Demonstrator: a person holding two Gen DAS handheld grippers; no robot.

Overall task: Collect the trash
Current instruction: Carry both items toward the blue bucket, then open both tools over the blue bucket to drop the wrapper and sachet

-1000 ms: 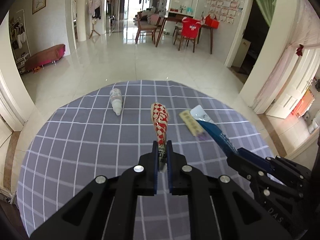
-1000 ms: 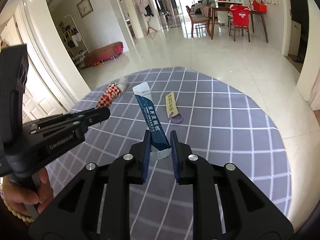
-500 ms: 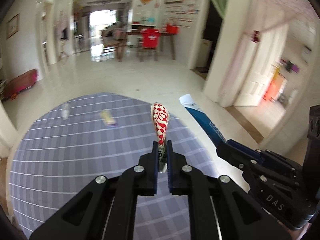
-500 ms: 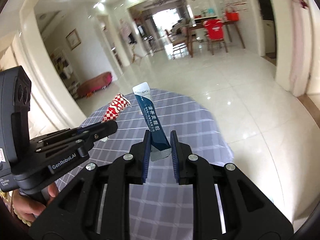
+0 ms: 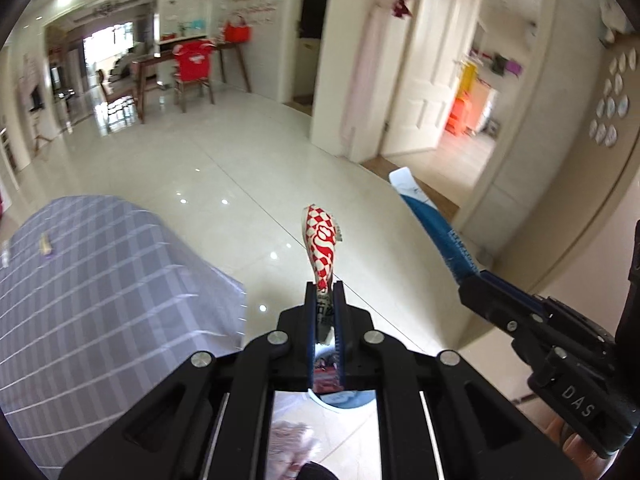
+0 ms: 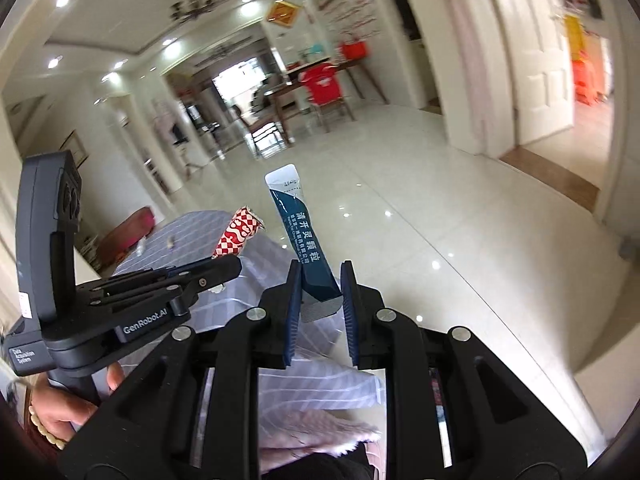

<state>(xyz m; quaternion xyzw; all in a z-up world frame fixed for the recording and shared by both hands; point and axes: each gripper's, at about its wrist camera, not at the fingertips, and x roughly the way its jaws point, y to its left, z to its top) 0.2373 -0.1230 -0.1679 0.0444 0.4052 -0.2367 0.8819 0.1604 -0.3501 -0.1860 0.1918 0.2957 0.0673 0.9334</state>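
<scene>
Left gripper (image 5: 325, 292) clamps red-checked wrapper (image 5: 321, 240). Right gripper (image 6: 320, 280) grips blue sachet (image 6: 303, 236), both beyond checked table (image 5: 100, 280).

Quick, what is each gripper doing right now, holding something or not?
Left gripper: closed on the red-and-white checkered wrapper.
Right gripper: closed on the dark blue sachet.

Home: dining table (image 5: 188, 54), chandelier (image 6: 191, 7)

table with grey checked cloth (image 5: 100, 280) at left | glossy white tiled floor (image 5: 224, 168) | red-covered chair (image 5: 192, 68) by wooden dining table (image 5: 152, 68) | white door (image 5: 424, 80) ajar
</scene>
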